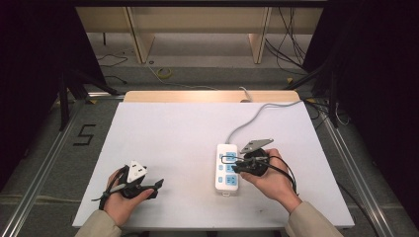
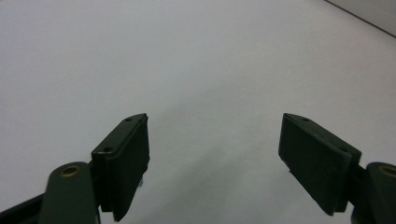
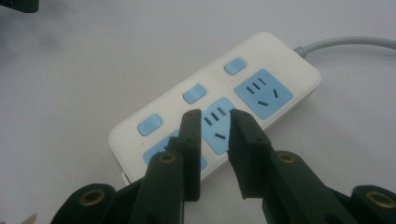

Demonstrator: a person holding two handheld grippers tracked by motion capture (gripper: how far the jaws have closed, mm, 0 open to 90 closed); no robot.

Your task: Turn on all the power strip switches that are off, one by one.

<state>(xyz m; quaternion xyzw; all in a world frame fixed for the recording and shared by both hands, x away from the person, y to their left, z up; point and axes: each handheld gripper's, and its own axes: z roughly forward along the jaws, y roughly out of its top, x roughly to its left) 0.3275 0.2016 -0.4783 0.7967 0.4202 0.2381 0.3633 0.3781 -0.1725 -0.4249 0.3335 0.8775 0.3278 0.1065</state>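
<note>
A white power strip (image 1: 221, 183) with blue sockets and blue switches lies on the white table (image 1: 188, 133), right of centre. Its grey cable (image 1: 247, 123) runs off to the far edge. My right gripper (image 1: 236, 165) hovers over the strip from the right. In the right gripper view the power strip (image 3: 280, 60) lies just beyond my right gripper (image 3: 215, 114). The jaws stand a narrow gap apart over the middle socket, holding nothing. My left gripper (image 1: 157, 189) rests near the front left. In its own view the left gripper (image 2: 215, 140) is wide open above bare table.
The strip's cable (image 3: 345, 43) leaves toward the table's back edge. Beyond the table stand wooden furniture legs (image 1: 141, 44) and loose cables on the floor (image 1: 291, 49). A "5" mark (image 1: 85, 134) is on the floor at the left.
</note>
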